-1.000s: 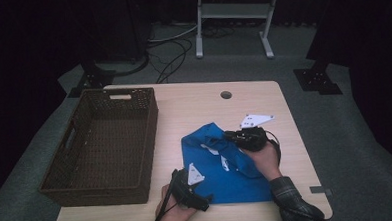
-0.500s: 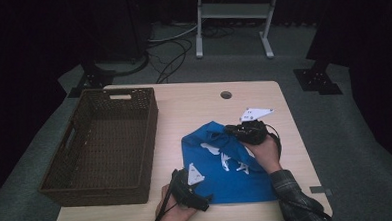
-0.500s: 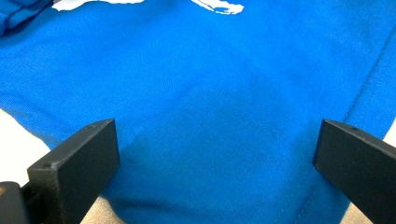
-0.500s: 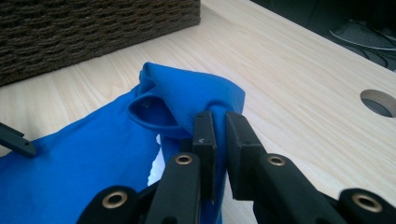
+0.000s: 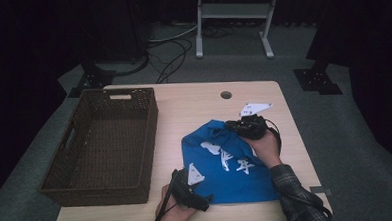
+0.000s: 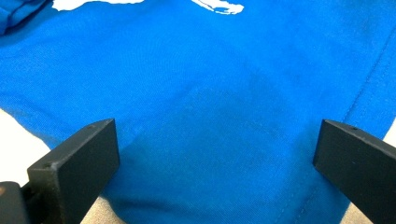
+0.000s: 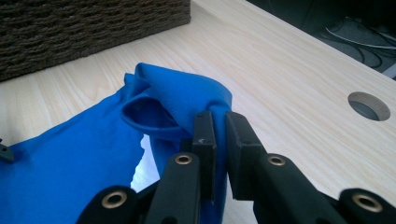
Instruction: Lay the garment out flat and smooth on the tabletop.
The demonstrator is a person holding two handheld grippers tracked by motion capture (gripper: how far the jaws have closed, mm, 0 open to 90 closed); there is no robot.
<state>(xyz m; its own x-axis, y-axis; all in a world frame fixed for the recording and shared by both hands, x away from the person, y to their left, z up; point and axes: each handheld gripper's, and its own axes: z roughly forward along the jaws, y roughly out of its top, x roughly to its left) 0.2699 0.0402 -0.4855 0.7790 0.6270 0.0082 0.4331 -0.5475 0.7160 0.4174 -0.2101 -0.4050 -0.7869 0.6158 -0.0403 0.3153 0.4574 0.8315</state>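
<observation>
- While its two black jaws press together on a raised fold of cloth, the right gripper point(image 7: 218, 140) holds the far edge of a blue T-shirt point(image 7: 70, 163), the pinched fabric standing up in a small open loop just beyond the jaw tips.
- Seen from above, the right gripper point(image 5: 234, 125) sits at the far corner of the blue T-shirt point(image 5: 231, 164), with the person's right hand point(image 5: 263, 145) behind it and a plaid sleeve point(image 5: 298, 196) running off toward the table's near edge.
- At the garment's near left corner, the left gripper point(image 5: 205, 199) rests low on the table; its own view shows both jaws standing wide apart, one on each side of flat blue cloth point(image 6: 210, 116), with nothing pinched between them.
- White printed lettering point(image 5: 231, 161) shows across the middle of the shirt, which lies spread on the right half of the light wooden table point(image 5: 193, 103).
- Beside the shirt, on the table's left half, stands a dark woven basket point(image 5: 105, 187), apart from the cloth.
- Near the far edge, a round cable hole point(image 5: 226, 94) is cut in the tabletop.
</observation>
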